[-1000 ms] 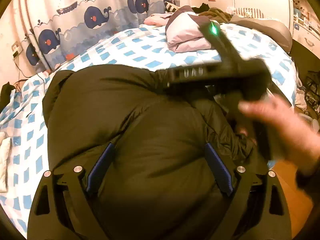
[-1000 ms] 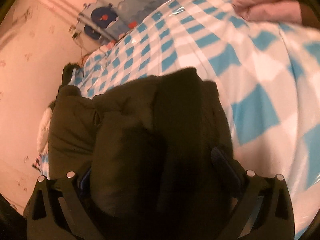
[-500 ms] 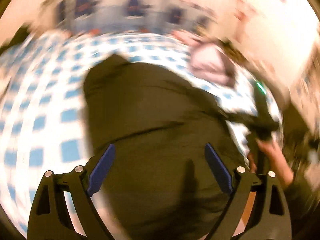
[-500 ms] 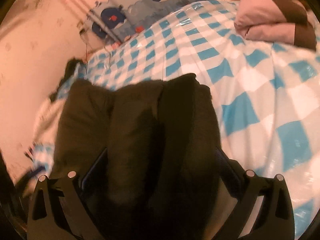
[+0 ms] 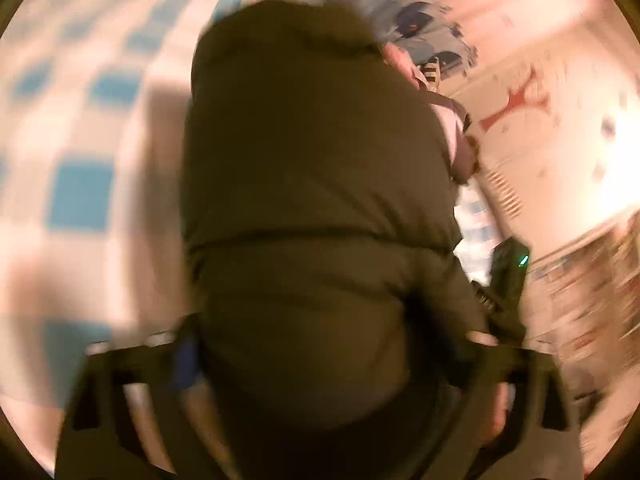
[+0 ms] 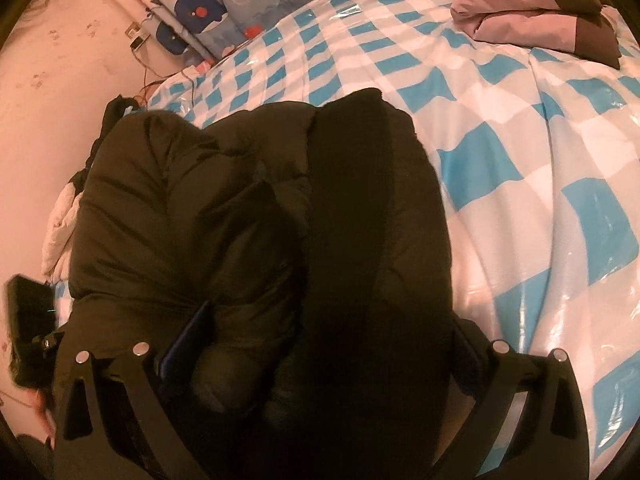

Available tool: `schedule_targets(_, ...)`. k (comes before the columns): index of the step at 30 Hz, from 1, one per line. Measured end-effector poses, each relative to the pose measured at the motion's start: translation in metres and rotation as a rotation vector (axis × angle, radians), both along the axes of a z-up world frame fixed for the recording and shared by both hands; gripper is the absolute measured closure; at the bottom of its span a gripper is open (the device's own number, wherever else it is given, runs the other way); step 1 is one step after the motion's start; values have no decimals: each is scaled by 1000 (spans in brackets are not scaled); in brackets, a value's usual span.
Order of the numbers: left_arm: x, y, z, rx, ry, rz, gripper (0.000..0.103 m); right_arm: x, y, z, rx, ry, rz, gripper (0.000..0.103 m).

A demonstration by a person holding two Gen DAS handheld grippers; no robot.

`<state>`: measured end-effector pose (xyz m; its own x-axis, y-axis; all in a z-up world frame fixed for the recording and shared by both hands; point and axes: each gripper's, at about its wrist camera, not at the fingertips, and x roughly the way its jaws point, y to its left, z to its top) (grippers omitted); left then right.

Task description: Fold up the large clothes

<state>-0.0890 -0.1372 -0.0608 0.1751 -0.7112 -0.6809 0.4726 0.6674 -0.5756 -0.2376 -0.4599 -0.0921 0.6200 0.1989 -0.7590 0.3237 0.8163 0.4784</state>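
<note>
A dark olive puffy jacket [image 5: 320,200] lies bunched on the bed and fills the middle of both views. My left gripper [image 5: 332,356] reaches over one end of it. Its jaws are closing with the fabric bulging between them; the blue left pad [image 5: 186,364] sits at the fabric's edge, and the picture is blurred. My right gripper [image 6: 326,344] is shut on a thick fold of the jacket [image 6: 260,220], with its blue pad [image 6: 188,344] pressed into the padding. The right gripper's body with its green light [image 5: 506,280] shows beside the jacket.
The bed cover [image 6: 520,140] is glossy blue-and-white check. A folded pink-and-brown garment [image 6: 532,12] lies at the far right. A whale-print curtain [image 6: 208,4] and a wall with cables [image 6: 148,76] stand behind. A hand [image 6: 40,404] holds the left tool's housing at lower left.
The left gripper has swung and rolled, so the jacket now runs lengthwise away from it, and its jaws have narrowed. The right gripper has shifted slightly with the jacket still in it.
</note>
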Motion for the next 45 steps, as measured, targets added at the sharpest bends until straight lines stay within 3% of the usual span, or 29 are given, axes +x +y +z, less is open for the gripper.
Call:
schedule_targets(3, -13, -6, 40, 61, -195, 9, 49, 7, 11, 4, 10, -53, -16, 6)
schedule_targets(7, -18, 17, 92, 148, -422, 91, 54, 51, 52, 20, 40, -119, 41, 6)
schedule_targets(10, -11, 52, 114, 221, -503, 172, 54, 97, 102, 33, 24, -147, 145, 6)
schedule_targets(13, 15, 83, 97, 342, -458, 228, 45, 139, 151, 20, -50, -66, 230, 6)
schedule_targets(15, 49, 118, 47, 406, -271, 265, 37, 155, 168, -3, -74, -1, 250, 6)
schedule_targets(16, 57, 133, 32, 385, -194, 288, 34, 159, 169, -21, -2, 18, 256, 6)
schedule_targets(17, 64, 156, 18, 304, -106, 312, 33, 159, 166, -26, 26, 20, 253, 6)
schedule_targets(18, 63, 168, 15, 248, -82, 318, 32, 158, 168, -23, 2, 26, 269, 6)
schedule_targets(22, 49, 190, 39, 164, -146, 397, 29, 158, 167, -13, -56, 77, 317, 6)
schedule_targets(25, 47, 223, 66, -2, -185, 564, 21, 154, 161, 6, -90, 76, 321, 6)
schedule_targets(26, 49, 223, 72, -20, -203, 571, 20, 152, 160, 16, -101, 52, 317, 6)
schedule_targets(28, 56, 208, 87, 20, -278, 535, 20, 149, 158, 43, -125, -39, 289, 6)
schedule_targets(31, 73, 172, 87, 95, -307, 427, 20, 164, 159, 78, -143, -156, 247, 6)
schedule_targets(34, 83, 141, 76, 167, -296, 344, 20, 199, 169, 92, -167, -168, 260, 6)
schedule_targets(37, 84, 126, 60, 227, -290, 316, 19, 232, 178, 66, -186, -90, 259, 6)
schedule_targets(38, 84, 122, 53, 249, -297, 307, 19, 241, 176, 42, -181, -46, 246, 6)
schedule_targets(41, 80, 113, 39, 263, -306, 267, 19, 234, 158, -20, -39, -7, 195, 6)
schedule_targets(43, 77, 101, 35, 315, -324, 245, 17, 229, 150, -31, -3, 10, 172, 6)
schedule_targets(45, 75, 96, 33, 352, -337, 234, 16, 225, 149, -23, -31, 42, 185, 6)
